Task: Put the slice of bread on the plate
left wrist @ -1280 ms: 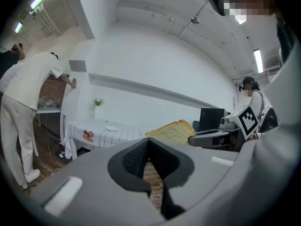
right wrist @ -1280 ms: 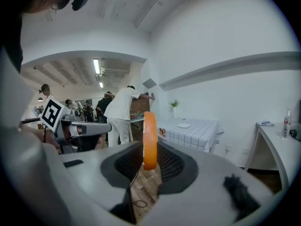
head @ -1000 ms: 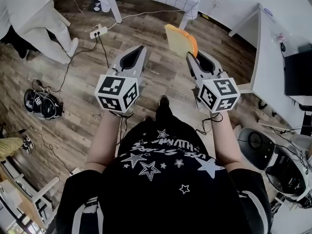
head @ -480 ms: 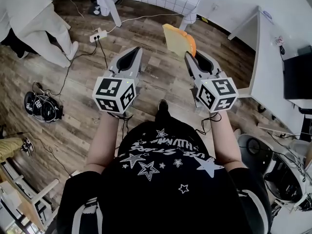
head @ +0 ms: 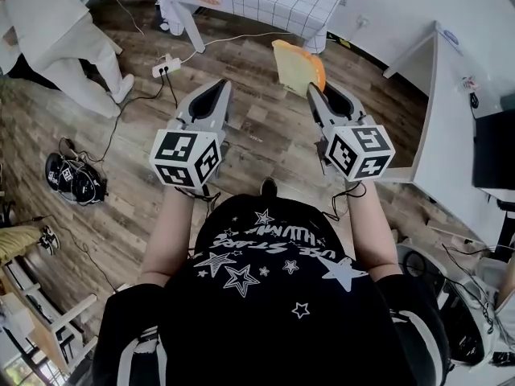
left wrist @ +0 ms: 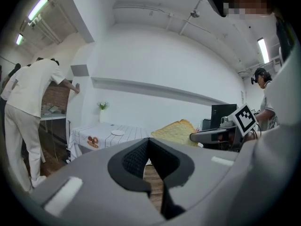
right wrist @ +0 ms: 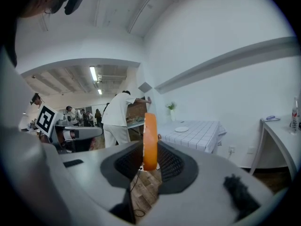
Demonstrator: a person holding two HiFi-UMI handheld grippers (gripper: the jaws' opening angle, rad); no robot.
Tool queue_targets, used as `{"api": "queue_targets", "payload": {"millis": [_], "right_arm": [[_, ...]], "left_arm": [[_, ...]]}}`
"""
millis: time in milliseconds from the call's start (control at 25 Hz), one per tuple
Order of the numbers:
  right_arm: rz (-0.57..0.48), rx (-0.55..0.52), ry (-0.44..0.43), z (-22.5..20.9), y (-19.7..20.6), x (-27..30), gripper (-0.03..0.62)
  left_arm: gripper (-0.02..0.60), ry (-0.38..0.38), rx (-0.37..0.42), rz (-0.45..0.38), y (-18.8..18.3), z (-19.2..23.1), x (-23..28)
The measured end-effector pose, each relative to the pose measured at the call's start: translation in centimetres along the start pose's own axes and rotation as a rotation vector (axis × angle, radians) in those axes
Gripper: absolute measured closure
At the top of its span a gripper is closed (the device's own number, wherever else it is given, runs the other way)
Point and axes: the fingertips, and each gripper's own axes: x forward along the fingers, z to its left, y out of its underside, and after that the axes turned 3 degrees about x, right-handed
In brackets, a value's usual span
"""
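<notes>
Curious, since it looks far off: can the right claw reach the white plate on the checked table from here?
Probably not yet. The right claw, gripping the orange-crusted tan bread slice, is over wooden floor; the round white plate lies ahead, unobstructed.

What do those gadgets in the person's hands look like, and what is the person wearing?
The left gripper and right gripper are pale grey tapering shells with black ribbed pads inside. Each carries a white cube printed with black square markers; a thin black cable hangs below. The person wears a black T-shirt with white stars.
</notes>
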Motion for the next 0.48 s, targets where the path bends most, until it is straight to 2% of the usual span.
{"api": "queue_targets", "payload": {"millis": [280,480], "right_arm": [[-0.014,0.016,-0.025,-2.3,-1.0,1.8,0.499],[-0.004,0.031,-0.030,-2.9,-0.8,3.4,0.499]], "left_arm": [[0.573,-0.045,0.007,-0.009,-0.8,0.8,1.6],[0.573,-0.042,0.009,0.006,-0.5,1.6,2.5]]}}
